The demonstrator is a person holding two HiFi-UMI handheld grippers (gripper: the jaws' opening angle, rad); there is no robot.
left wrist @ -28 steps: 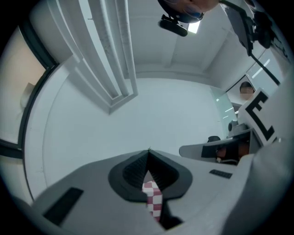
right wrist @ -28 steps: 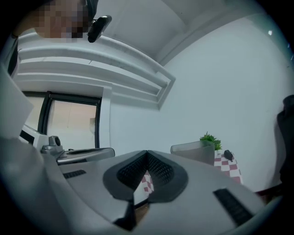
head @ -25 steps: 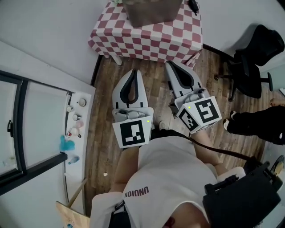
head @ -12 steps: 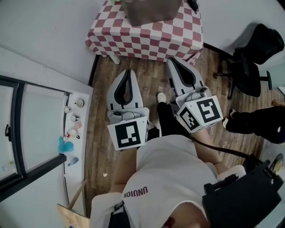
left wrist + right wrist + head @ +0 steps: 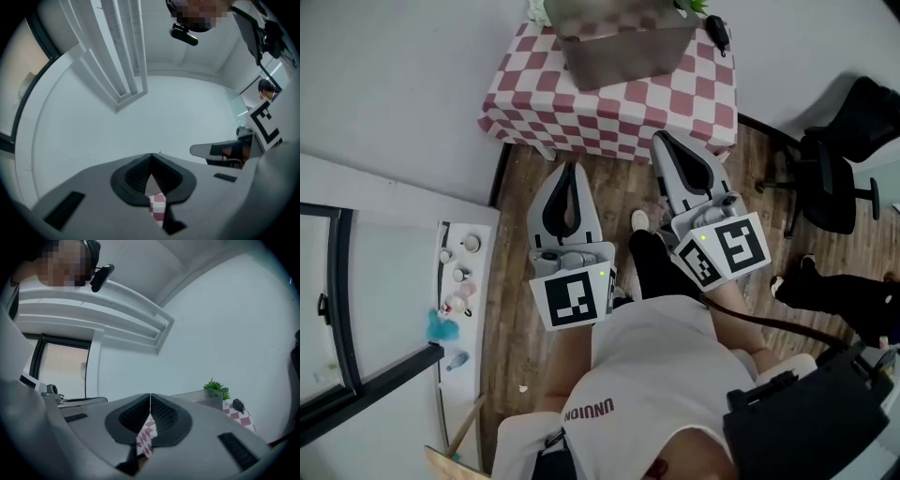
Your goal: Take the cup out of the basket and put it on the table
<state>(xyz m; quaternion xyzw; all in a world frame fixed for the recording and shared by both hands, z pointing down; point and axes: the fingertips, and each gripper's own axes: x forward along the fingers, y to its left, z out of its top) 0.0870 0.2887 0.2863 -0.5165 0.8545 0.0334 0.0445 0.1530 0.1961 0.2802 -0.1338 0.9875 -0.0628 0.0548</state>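
1. Plainly, the left gripper (image 5: 570,169) is shown closed in its own view; its jaws meet at the tips and nothing is held between them; only a strip of checked cloth (image 5: 158,206) is glimpsed through the gap lower down.
2. The right gripper (image 5: 661,141) is likewise seen closed in its own view; the ribbed pads are pressed tip to tip, and no object is gripped.
3. In the head view both grippers are held side by side above the wooden floor (image 5: 609,187); they are pointed towards the table (image 5: 609,103); the right one is carried nearer to its edge, while the left is kept a little further back.
4. The basket (image 5: 623,42) is set on the table, towards its far side; it is touched by neither gripper.
5. The cup cannot be made out; the inside of the basket is not shown in any view.
6. A small green plant (image 5: 216,389) and a small black object (image 5: 718,31) are placed on the table to the right of the basket.
7. A black office chair (image 5: 839,155) is seen on the floor at the right; a white ledge (image 5: 459,281) with small items is seen at the left.
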